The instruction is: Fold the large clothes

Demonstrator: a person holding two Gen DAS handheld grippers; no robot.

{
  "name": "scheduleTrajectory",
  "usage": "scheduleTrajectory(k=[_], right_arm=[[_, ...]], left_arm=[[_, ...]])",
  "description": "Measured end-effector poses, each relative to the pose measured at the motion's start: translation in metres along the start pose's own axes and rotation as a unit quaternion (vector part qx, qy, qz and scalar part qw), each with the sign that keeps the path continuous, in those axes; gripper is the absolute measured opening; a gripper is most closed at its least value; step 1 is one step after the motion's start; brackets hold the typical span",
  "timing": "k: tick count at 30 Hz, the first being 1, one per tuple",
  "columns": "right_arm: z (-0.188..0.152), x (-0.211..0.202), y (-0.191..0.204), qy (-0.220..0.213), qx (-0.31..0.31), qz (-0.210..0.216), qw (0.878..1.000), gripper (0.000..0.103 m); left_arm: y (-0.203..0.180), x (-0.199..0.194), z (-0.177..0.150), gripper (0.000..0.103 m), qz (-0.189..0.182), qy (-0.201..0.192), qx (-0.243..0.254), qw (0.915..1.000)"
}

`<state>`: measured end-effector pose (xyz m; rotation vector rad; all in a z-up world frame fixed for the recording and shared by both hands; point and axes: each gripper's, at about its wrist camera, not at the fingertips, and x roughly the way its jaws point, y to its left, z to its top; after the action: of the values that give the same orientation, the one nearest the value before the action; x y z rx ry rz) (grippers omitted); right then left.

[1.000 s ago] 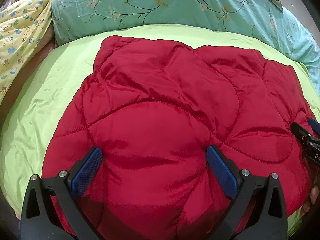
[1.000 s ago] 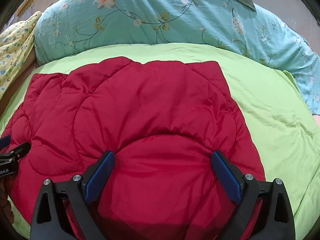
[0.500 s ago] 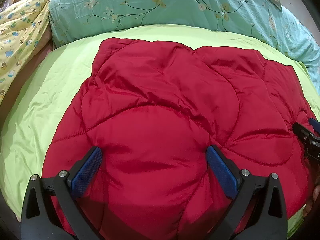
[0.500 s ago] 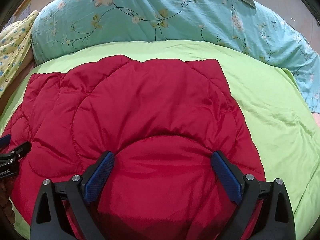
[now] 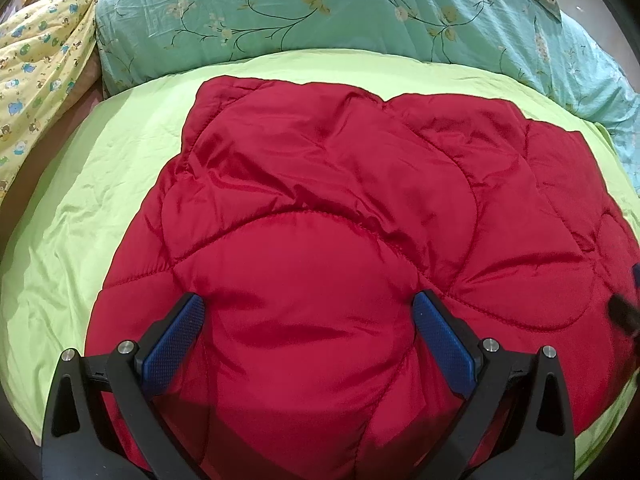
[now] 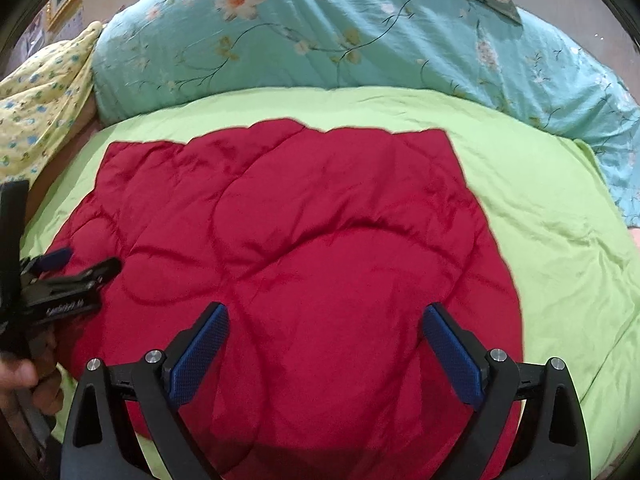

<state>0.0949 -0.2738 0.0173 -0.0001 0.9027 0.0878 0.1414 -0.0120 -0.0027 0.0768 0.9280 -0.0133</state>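
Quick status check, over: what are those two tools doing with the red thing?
Left tool open, right tool open, both empty. Red quilted garment flat on green sheet. Nothing blocking.

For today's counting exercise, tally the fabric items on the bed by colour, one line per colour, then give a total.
Red quilted padded garment: 1
Lime-green bed sheet: 1
Teal floral quilt: 1
Yellow cartoon-print cloth: 1
Total: 4
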Motion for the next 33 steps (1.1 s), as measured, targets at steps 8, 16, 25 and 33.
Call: scheduleTrajectory(k=[8,16,25,33], right_arm=[[-0.006,-0.004,0.005,0.005,0.0,0.005,1.0,0.097],[-0.019,-0.03,0.01,0.0,-0.01,0.02,1.0,0.099],[-0.04,-0.054,0.017,-0.001,-0.022,0.029,0.999,0.099],[-0.046,-0.018,0.001,0.032,0.007,0.02,0.999,0.099]], left_arm=[[0.016,-0.027,-0.014,0.103,-0.029,-0.002,-0.01,0.9995],[0.024,-0.053,-0.041,0.103,-0.031,-0.003,-0.008,0.9995],[0.027,-0.066,-0.062,0.103,-0.034,0.004,-0.005,0.9994],[0.025,-0.048,-0.063,0.103,-0.049,0.018,-0.01,0.9986]])
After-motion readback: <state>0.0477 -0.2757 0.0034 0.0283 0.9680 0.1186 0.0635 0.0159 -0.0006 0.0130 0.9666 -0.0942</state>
